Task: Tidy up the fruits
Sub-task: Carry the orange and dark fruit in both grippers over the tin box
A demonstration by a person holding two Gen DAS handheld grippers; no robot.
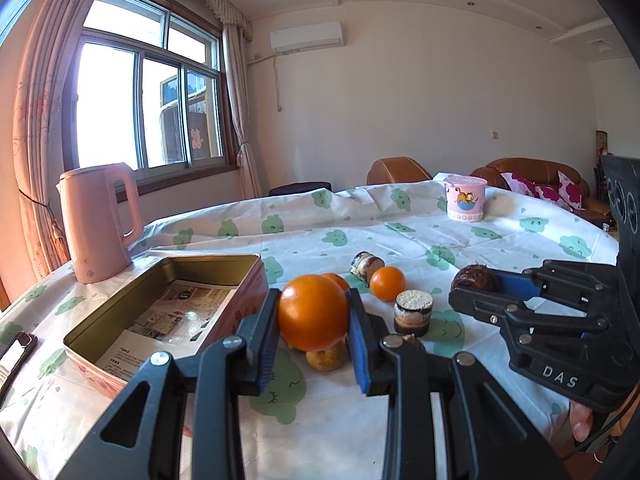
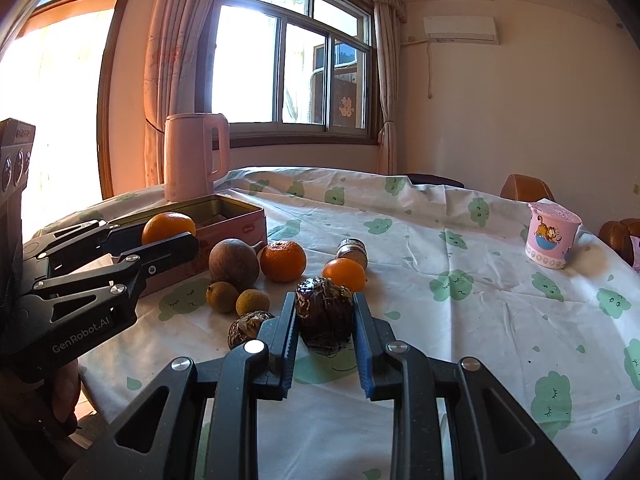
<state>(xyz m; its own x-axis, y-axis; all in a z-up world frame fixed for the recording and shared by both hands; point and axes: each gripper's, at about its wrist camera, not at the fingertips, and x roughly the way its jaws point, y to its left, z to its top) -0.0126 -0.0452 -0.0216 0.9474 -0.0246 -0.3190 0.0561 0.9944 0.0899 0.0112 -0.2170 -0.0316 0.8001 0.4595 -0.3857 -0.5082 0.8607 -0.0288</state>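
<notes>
With the left gripper clenched on an orange and the right gripper clenched on a dark fruit, either round fruit may slip and roll before reaching the tin at nine o'clock.

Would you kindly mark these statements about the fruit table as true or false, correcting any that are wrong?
1. The left hand-held gripper is shut on an orange. True.
2. The right hand-held gripper is open and holds nothing. False: it is shut on a dark brown scaly fruit.
3. The tin box already holds several oranges. False: only printed paper shows inside it.
4. A pink kettle stands beyond the tin box, near the window. True.
5. The pink cup lies tipped over among the fruit. False: it stands upright, apart from the fruit, far across the table.
</notes>
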